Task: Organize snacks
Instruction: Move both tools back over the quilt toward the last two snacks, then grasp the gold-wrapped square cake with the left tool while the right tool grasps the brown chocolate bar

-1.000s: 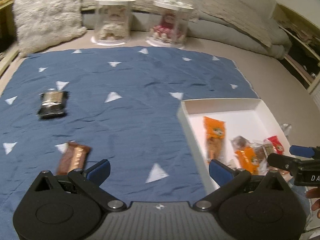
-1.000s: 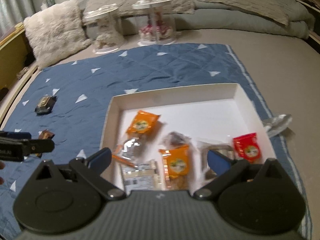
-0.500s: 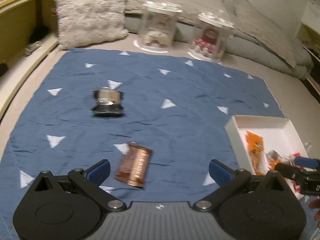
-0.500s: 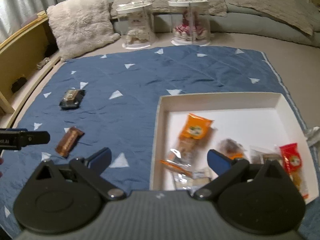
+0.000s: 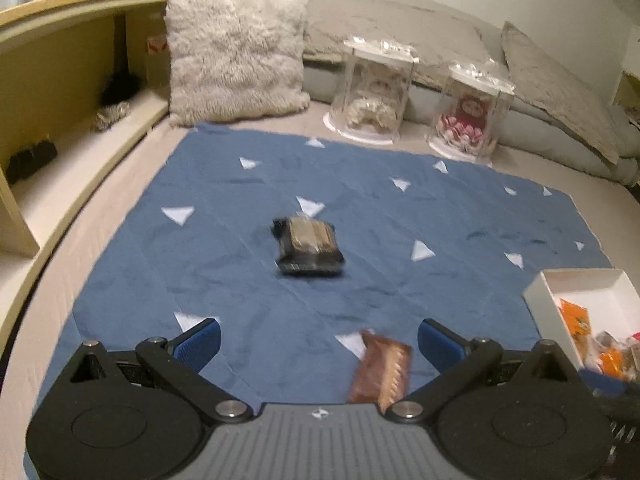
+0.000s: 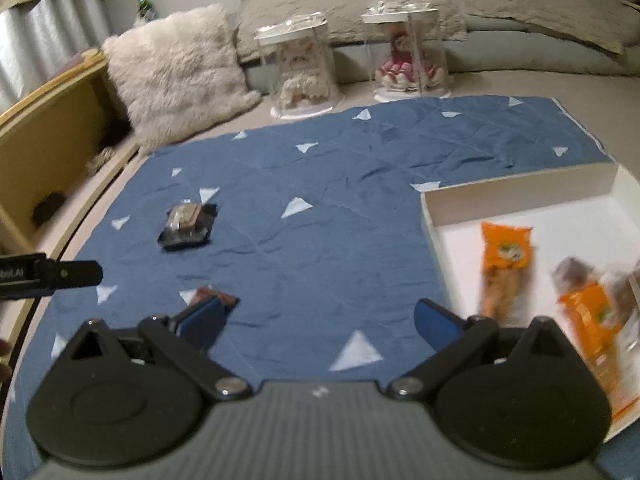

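- Your cloth (image 5: 224, 272) is mid-blue, scattered with small white triangles.
- Your box (image 6: 520, 200) is plain white inside and out.
- In it you have an orange packet (image 6: 506, 248) with a pale round mark.
- On the cloth you see a black-and-tan packet (image 5: 309, 246) and a brown bar (image 5: 382, 370).
- Your fluffy cushion (image 5: 234, 50) is cream.
- Your gripper pads (image 5: 198, 340) are blue on black arms.

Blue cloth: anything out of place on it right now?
Yes. Two snacks lie loose on the cloth, outside the white box that holds the others: a dark pack mid-cloth and a brown bar nearer, askew. Both tools are open and empty. Nothing looks spilled or damaged.
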